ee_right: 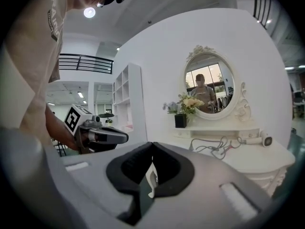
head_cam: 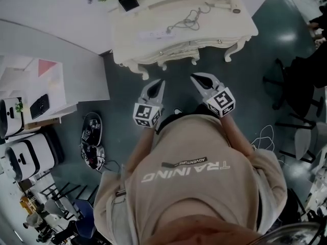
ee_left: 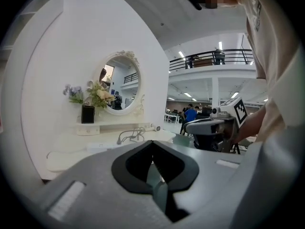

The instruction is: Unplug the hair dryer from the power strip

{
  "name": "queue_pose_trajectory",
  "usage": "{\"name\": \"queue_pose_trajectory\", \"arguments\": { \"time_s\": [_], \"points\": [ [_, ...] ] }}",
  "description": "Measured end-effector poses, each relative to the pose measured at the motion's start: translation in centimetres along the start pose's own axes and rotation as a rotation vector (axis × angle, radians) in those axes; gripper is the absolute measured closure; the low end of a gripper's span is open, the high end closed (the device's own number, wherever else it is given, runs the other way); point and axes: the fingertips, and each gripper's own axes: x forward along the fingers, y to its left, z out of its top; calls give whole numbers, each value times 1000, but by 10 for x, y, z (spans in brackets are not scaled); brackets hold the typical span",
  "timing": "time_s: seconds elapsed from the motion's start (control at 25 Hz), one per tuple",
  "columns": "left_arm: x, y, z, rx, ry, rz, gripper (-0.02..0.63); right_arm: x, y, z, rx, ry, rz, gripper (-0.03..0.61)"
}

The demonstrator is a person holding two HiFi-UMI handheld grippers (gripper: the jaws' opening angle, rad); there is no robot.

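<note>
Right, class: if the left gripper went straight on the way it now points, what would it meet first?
Probably the white dressing table: the left gripper, jaws together and empty, aims at its front edge, near the grey cable. Nothing stands between, though its height against the tabletop is unclear.

Right gripper (ee_right: 152,149) jaws together, hair dryer (ee_right: 256,139) on dressing table (ee_right: 267,160)

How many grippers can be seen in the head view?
2. The left gripper is left of centre, the right gripper beside it; both point toward the dressing table. None seems hidden.
</note>
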Motion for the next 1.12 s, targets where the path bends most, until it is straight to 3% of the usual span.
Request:
{"name": "queue_pose_trajectory", "arguments": {
  "time_s": [0.44, 0.68, 0.76, 0.92, 1.12],
  "points": [
    [39, 36, -7, -77, 21, -21, 607, 19, -28, -6, -47, 94, -24, 575],
    [87, 46, 8, -63, 42, 6, 607, 39, -75, -19, 45, 79, 23, 574],
    [102, 53, 18, -54, 54, 21, 607, 53, -95, -11, 42, 65, 52, 574],
    [141, 68, 37, 56, 92, 28, 607, 83, -138, 6, 20, 36, 101, 575],
    [178, 85, 53, 51, 95, 57, 607, 102, -167, 0, 56, 47, 147, 574]
  ]
}}
